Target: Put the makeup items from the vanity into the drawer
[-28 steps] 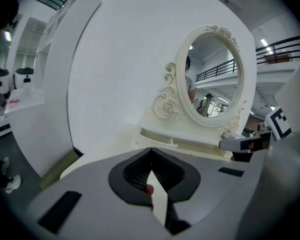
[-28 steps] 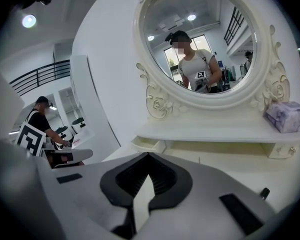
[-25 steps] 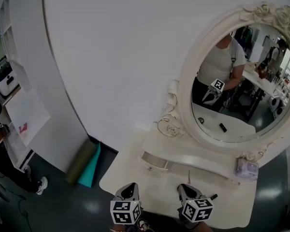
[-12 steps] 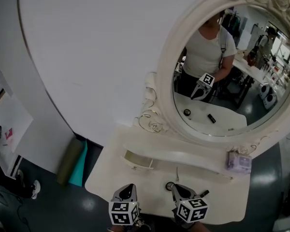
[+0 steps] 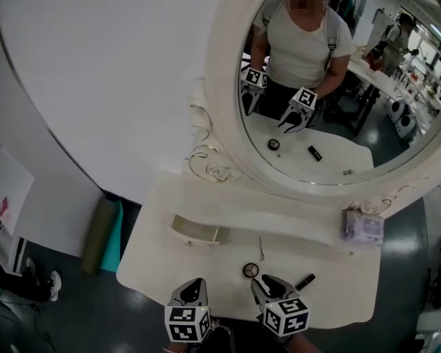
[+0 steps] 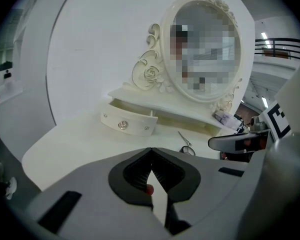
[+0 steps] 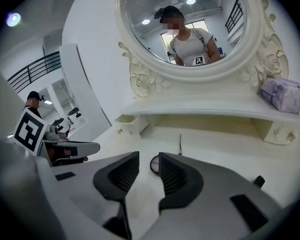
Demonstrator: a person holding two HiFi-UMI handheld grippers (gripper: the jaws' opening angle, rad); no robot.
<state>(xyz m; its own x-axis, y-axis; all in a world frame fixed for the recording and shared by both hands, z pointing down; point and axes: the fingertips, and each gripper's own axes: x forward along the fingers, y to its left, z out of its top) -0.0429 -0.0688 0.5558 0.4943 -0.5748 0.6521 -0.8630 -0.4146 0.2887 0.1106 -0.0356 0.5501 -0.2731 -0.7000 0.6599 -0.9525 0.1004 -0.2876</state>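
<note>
- Your black tube (image 5: 305,280) lies on the vanity top (image 5: 154,263), just right of your right gripper (image 5: 268,283), with its long axis slanting away rightward.
- The right jaws, shut a second ago, are opening and empty; your left gripper (image 5: 193,285) is closed and empty.

The vanity (image 5: 169,271) stands against the wall before me, with the mirror (image 5: 224,87) rising at its back. A shelf (image 5: 294,223) runs below the mirror; the pouch (image 5: 363,226) sits on its right end, and the drawer (image 5: 193,230) juts open under its left end. On the top, nearest me, the compact (image 5: 251,270) lies left of the tube (image 5: 306,280), apart from it. The thin tool (image 5: 262,248) lies just behind the compact, pointing toward the shelf
</note>
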